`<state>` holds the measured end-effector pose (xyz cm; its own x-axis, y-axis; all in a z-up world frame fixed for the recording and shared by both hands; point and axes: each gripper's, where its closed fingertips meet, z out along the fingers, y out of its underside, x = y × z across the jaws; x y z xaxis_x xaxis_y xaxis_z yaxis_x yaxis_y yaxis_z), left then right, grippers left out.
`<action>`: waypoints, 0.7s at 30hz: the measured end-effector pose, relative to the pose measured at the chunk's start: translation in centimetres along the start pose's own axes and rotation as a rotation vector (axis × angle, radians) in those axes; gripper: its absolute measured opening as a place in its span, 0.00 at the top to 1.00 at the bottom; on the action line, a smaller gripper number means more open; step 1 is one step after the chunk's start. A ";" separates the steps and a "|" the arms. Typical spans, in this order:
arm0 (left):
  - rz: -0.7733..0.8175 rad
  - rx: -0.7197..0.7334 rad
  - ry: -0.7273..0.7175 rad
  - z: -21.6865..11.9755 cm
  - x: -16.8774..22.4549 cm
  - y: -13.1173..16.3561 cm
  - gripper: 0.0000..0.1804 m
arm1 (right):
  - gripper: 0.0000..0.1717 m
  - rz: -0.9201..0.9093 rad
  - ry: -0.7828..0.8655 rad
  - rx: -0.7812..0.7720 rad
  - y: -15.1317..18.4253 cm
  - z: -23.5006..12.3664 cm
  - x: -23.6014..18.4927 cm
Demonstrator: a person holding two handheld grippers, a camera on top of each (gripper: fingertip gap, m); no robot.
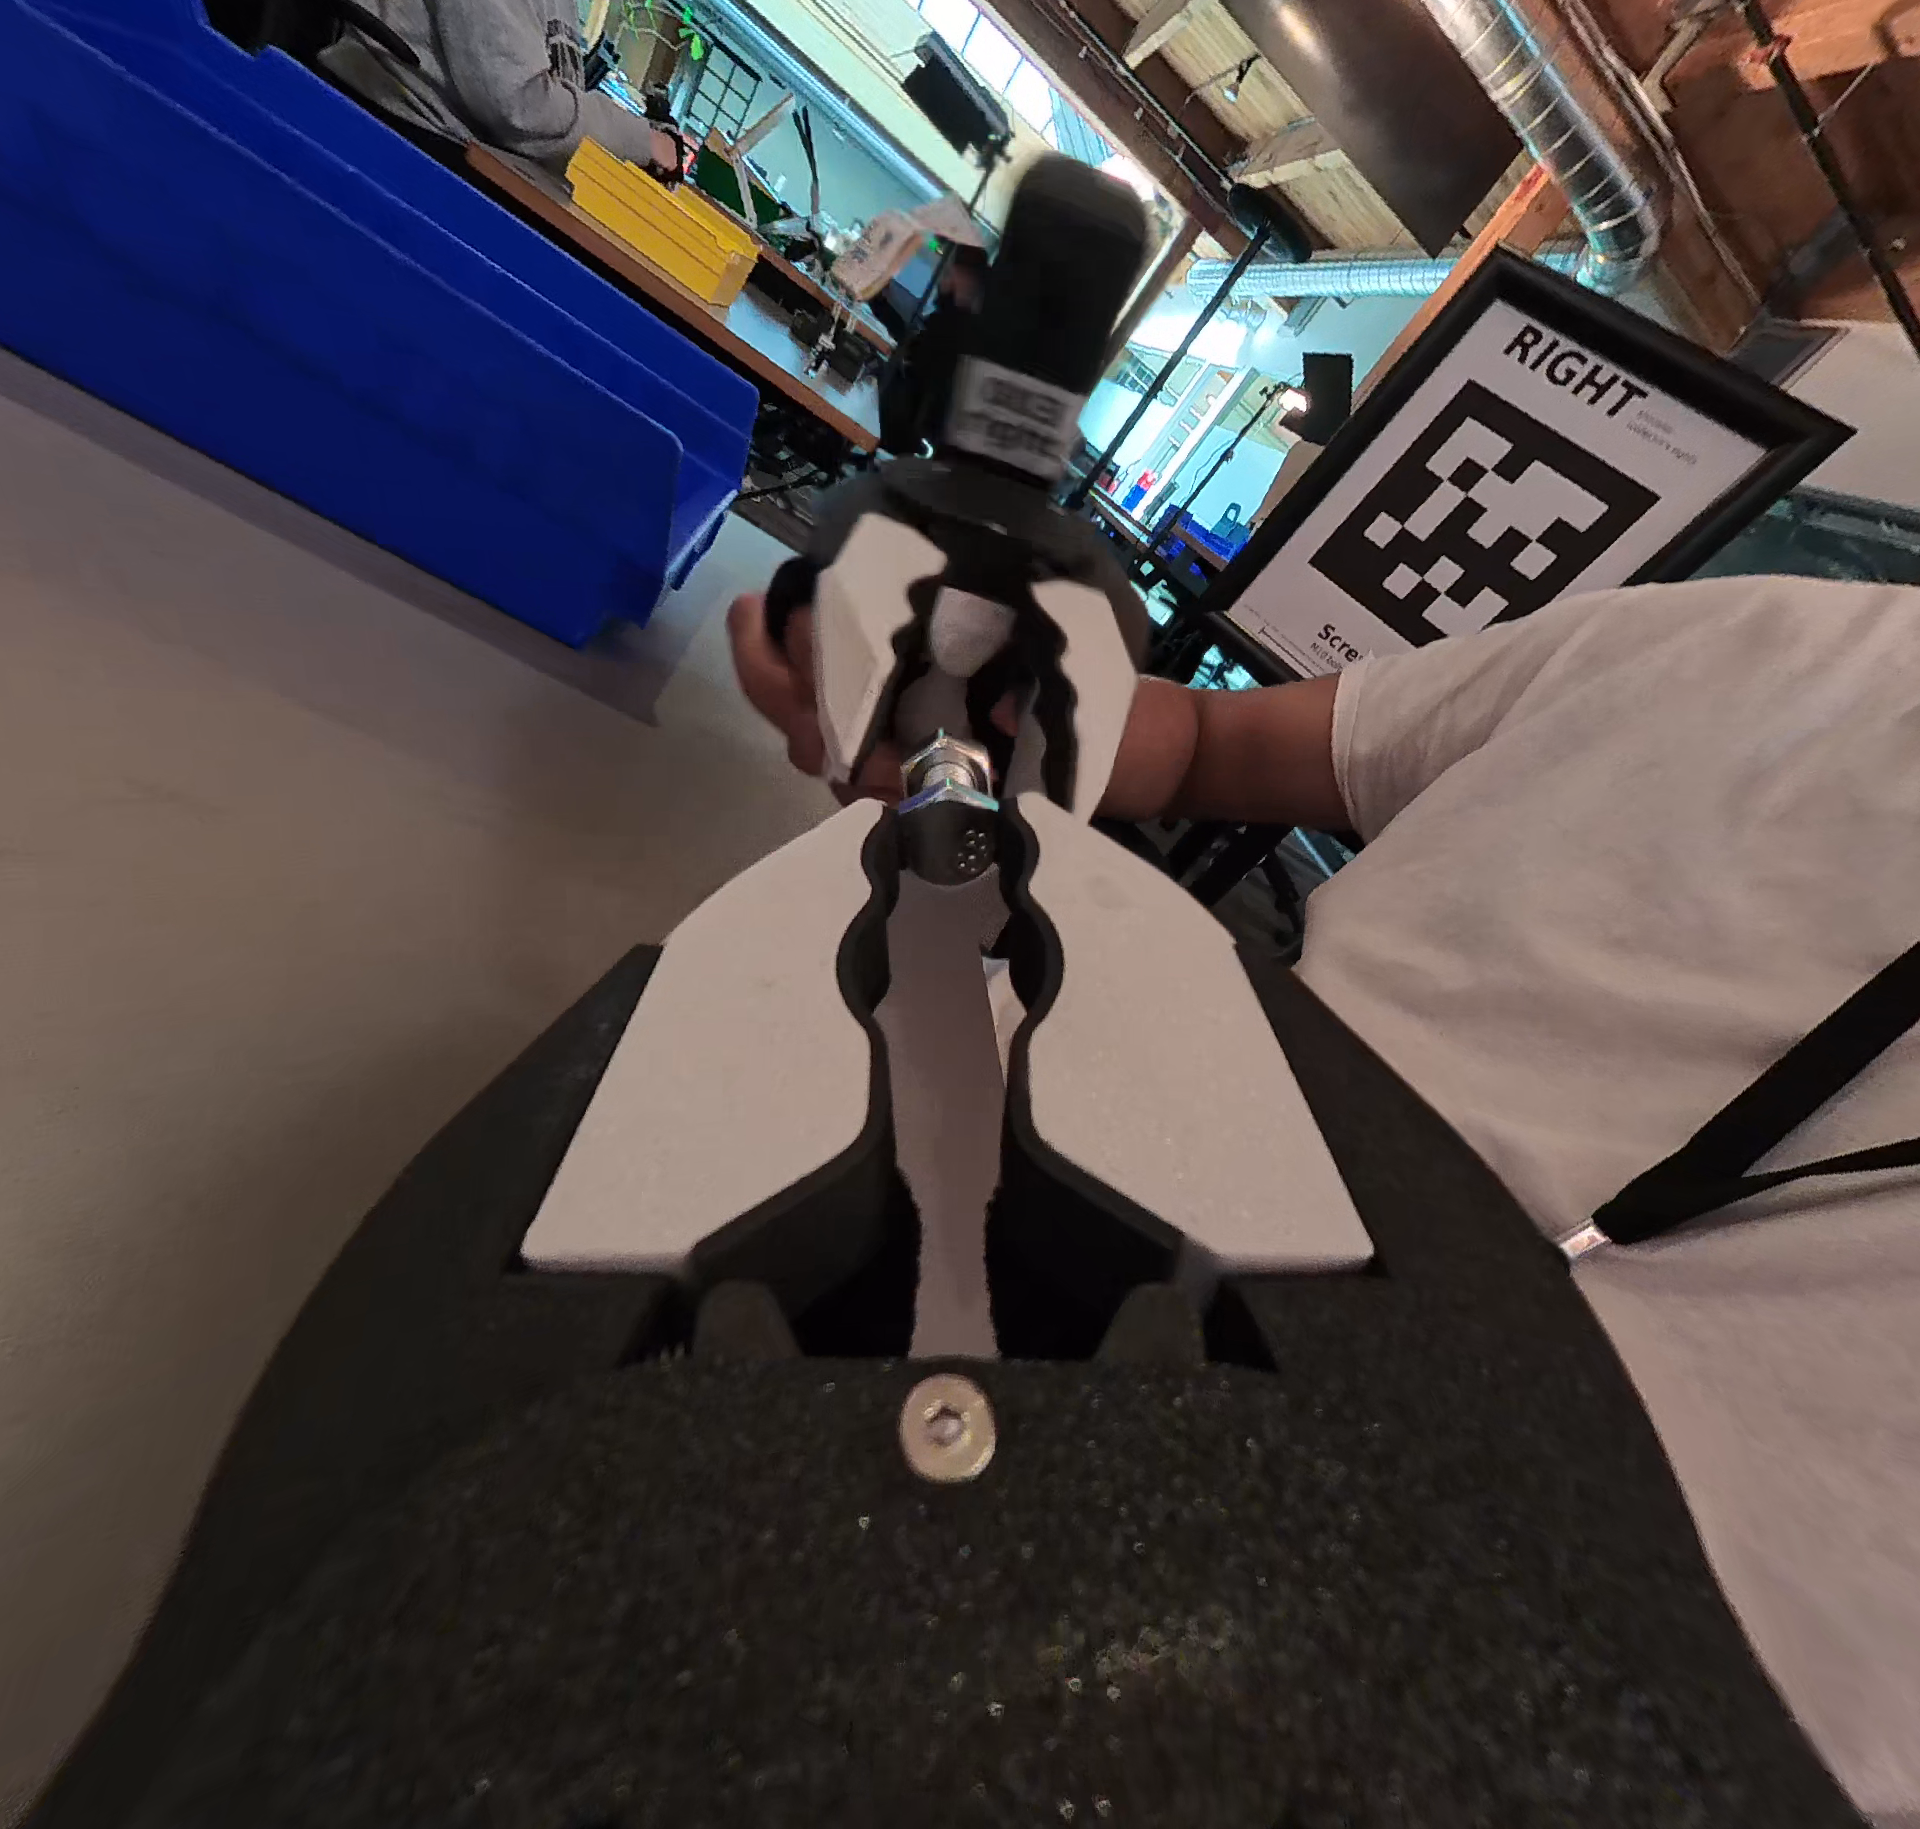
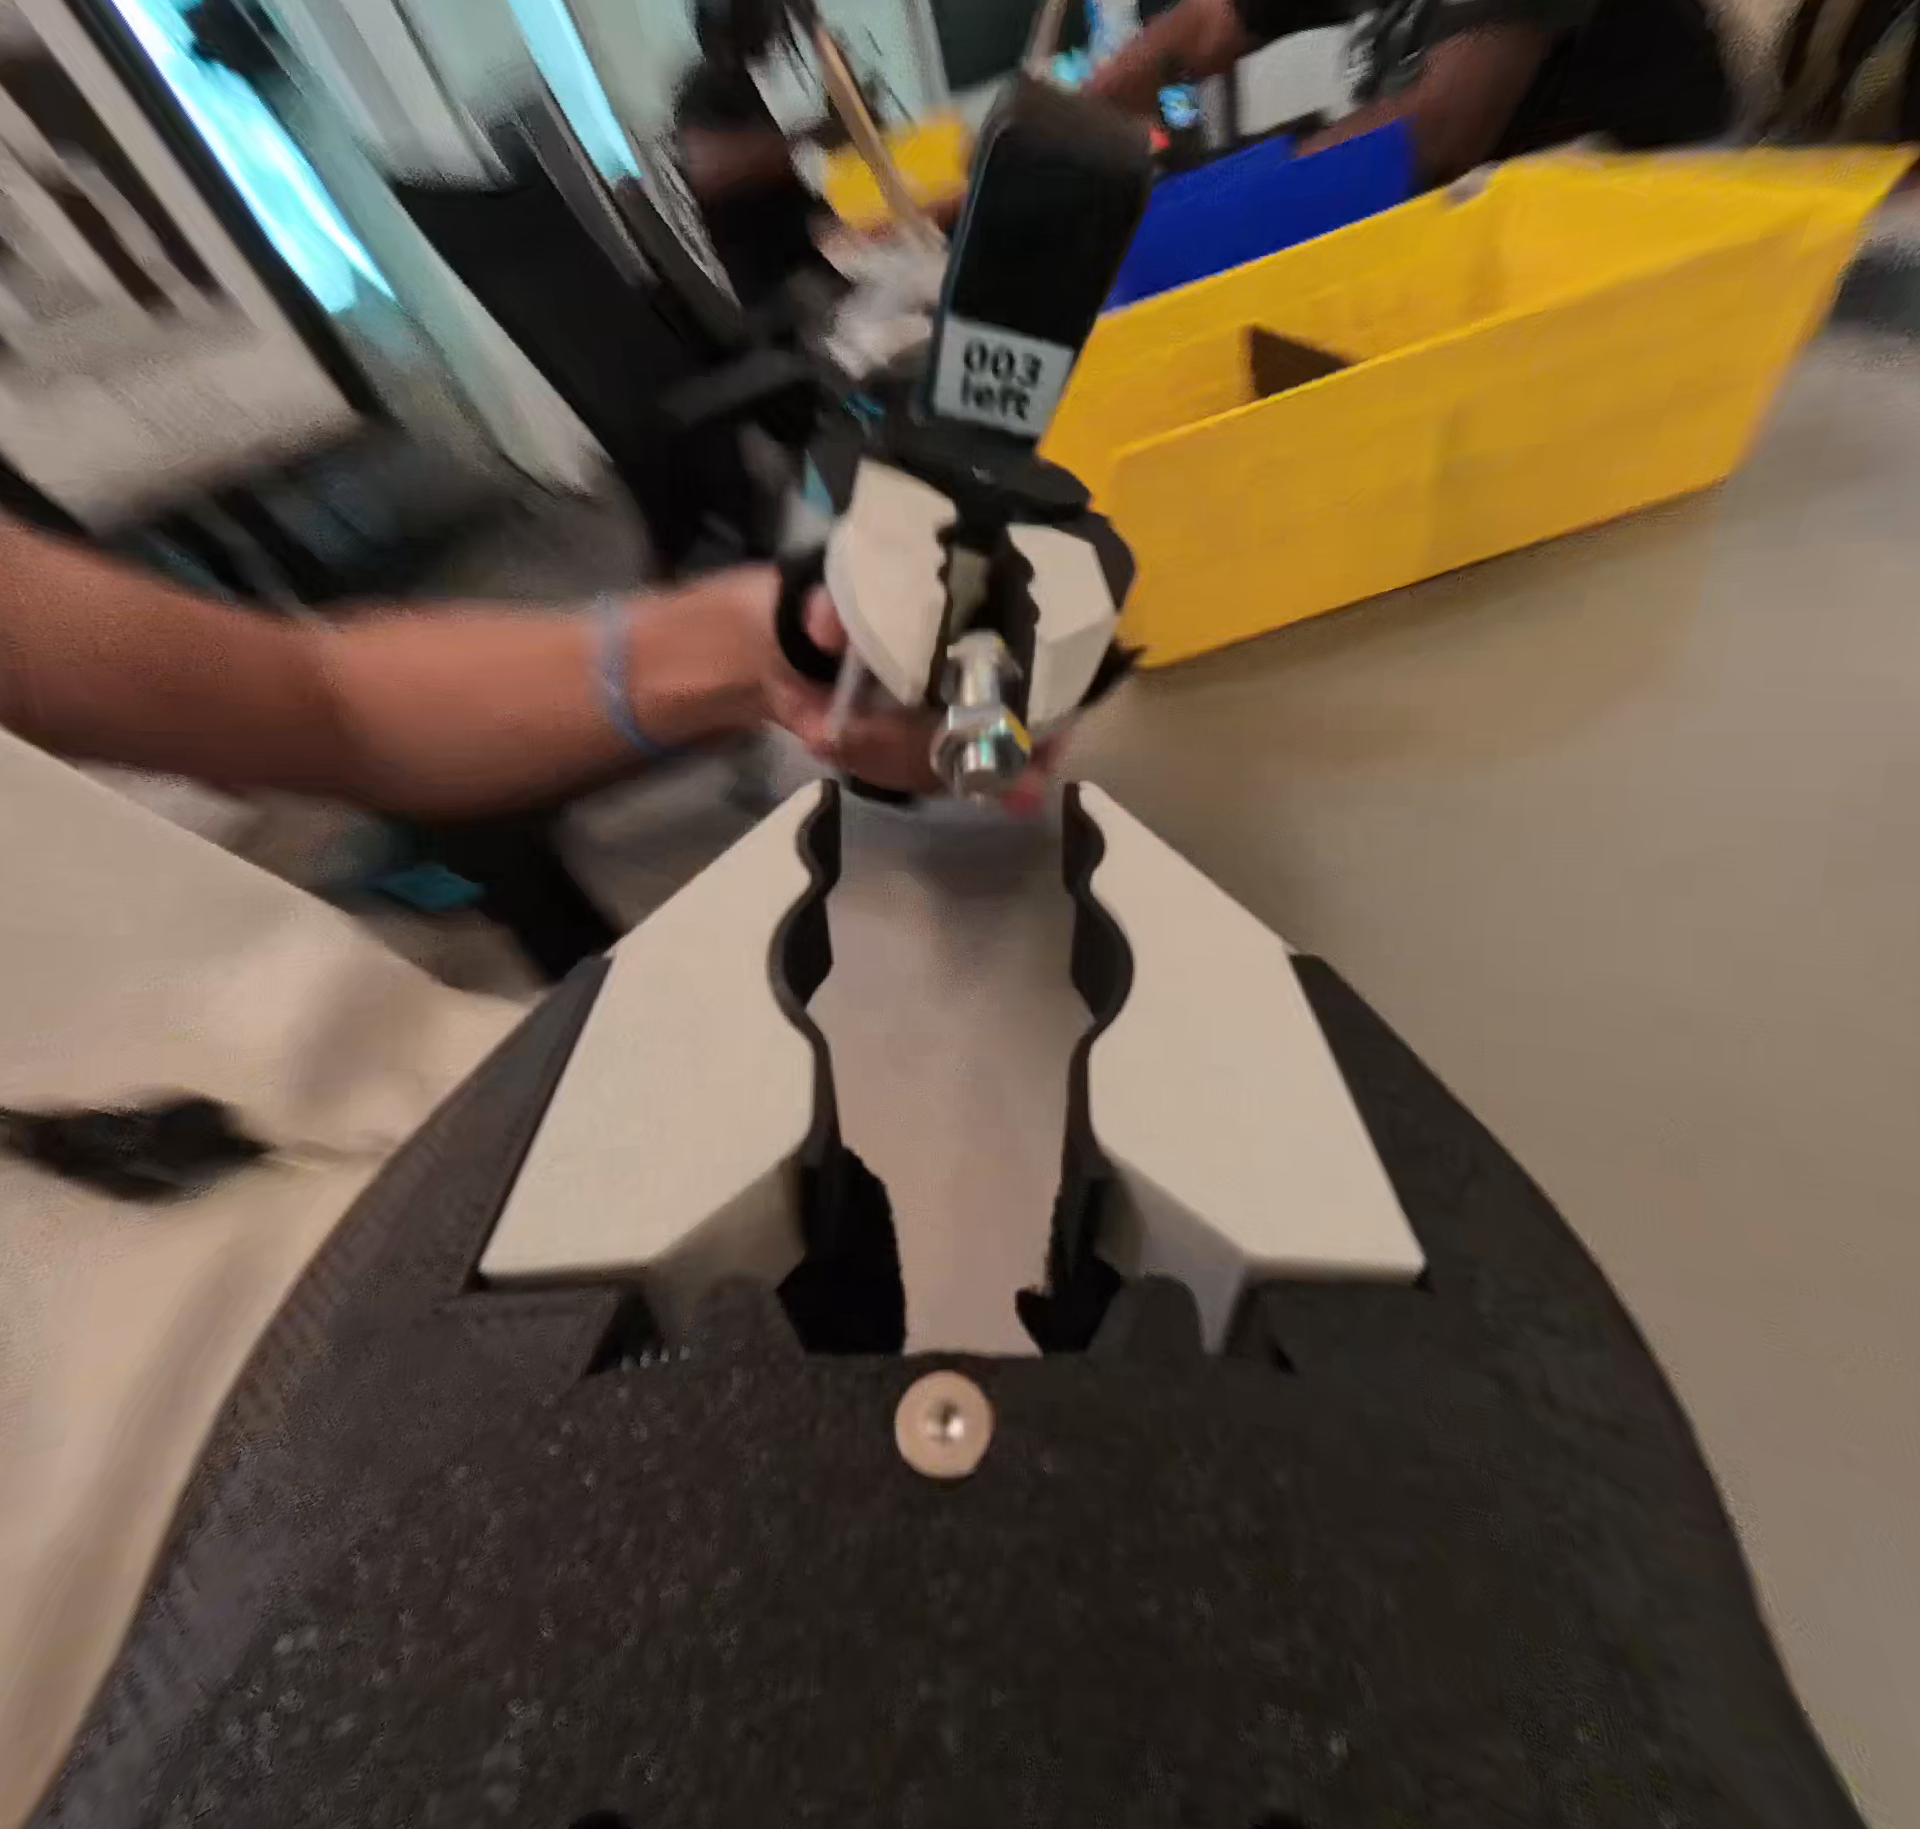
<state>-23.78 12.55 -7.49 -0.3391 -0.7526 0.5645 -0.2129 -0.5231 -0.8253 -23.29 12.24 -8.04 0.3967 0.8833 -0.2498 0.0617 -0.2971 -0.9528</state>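
My left gripper (image 1: 951, 821) is shut on the round head of a silver bolt (image 1: 948, 844), held up above the pale table (image 1: 260, 948). The bolt's threaded shaft points away from me and carries a hex nut (image 1: 940, 777). My right gripper (image 2: 951, 797) faces it, open and empty. Its fingertips (image 2: 1081, 813) stand apart on either side of the bolt's free end (image 2: 982, 740) without touching it. The right wrist view is blurred and shows the left gripper (image 2: 977, 626) clamped on the bolt. The left wrist view shows the right gripper (image 1: 966, 787) open around the nut end.
Blue bins (image 1: 312, 304) stand at the table's far left, with a yellow bin (image 1: 655, 221) on a bench behind them. A big yellow bin (image 2: 1455, 377) sits on the table. A framed sign with a black-and-white pattern (image 1: 1507, 491) stands behind. A person's arm and white shirt (image 1: 1610, 948) are close at the right. The tips of both grippers are at nearly the same place.
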 end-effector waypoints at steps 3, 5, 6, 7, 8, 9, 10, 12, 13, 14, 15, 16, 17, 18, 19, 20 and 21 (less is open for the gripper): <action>-0.044 0.015 0.003 -0.2 -0.4 -0.2 0.90 | 0.74 -0.587 0.330 -0.151 1.2 -0.1 1.5; -0.075 0.019 0.006 -0.2 -0.6 -0.2 0.90 | 0.75 -0.932 0.511 -0.196 0.9 -0.4 2.1; -0.089 0.015 0.004 -0.2 -0.7 -0.1 0.90 | 0.74 -1.085 0.598 -0.233 0.8 -0.6 2.6; -0.102 0.010 0.001 -0.2 -0.9 0.1 0.90 | 0.74 -1.226 0.677 -0.240 0.4 -0.7 2.7; -0.116 0.005 -0.001 -0.2 -1.0 0.2 0.91 | 0.75 -1.341 0.722 -0.243 0.2 -0.7 2.6; -0.129 0.003 -0.004 -0.2 -1.2 0.3 0.90 | 0.75 -1.416 0.731 -0.249 0.3 -0.4 2.3; -0.141 0.001 -0.004 -0.1 -1.2 0.4 0.90 | 0.75 -1.457 0.722 -0.245 0.4 -0.1 1.9; -0.156 -0.002 0.002 0.0 -1.3 0.5 0.90 | 0.76 -1.470 0.724 -0.227 0.2 0.3 1.4; -0.156 -0.007 0.005 0.1 -1.2 0.6 0.91 | 0.77 -1.461 0.728 -0.220 0.0 0.4 1.4; -0.154 -0.011 0.008 0.1 -1.1 0.7 0.91 | 0.79 -1.446 0.727 -0.219 -0.2 0.4 1.5; -0.152 -0.013 0.009 0.2 -1.1 0.7 0.91 | 0.82 -1.433 0.722 -0.219 -0.2 0.4 1.5; -0.150 -0.014 0.009 0.2 -1.0 0.7 0.91 | 0.87 -1.431 0.711 -0.219 -0.2 0.4 1.4; -0.151 -0.011 0.012 0.2 -1.0 0.6 0.91 | 0.90 -1.432 0.696 -0.225 0.0 0.5 1.4; -0.151 -0.011 0.013 0.2 -1.0 0.6 0.91 | 0.90 -1.421 0.696 -0.224 0.0 0.5 1.4; -0.147 -0.015 0.008 0.2 -1.0 0.7 0.91 | 0.90 -1.379 0.679 -0.226 0.1 0.5 1.4; -0.141 -0.023 0.003 0.2 -1.1 0.8 0.90 | 0.90 -1.299 0.645 -0.220 0.3 0.6 1.5; -0.130 -0.032 -0.004 0.2 -1.1 0.9 0.90 | 0.90 -1.193 0.600 -0.212 0.4 0.6 1.5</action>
<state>-23.39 12.85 -8.86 -0.3036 -0.6809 0.6664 -0.2834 -0.6033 -0.7455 -23.20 13.66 -8.87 0.3347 0.3628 0.8697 0.7639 0.4360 -0.4758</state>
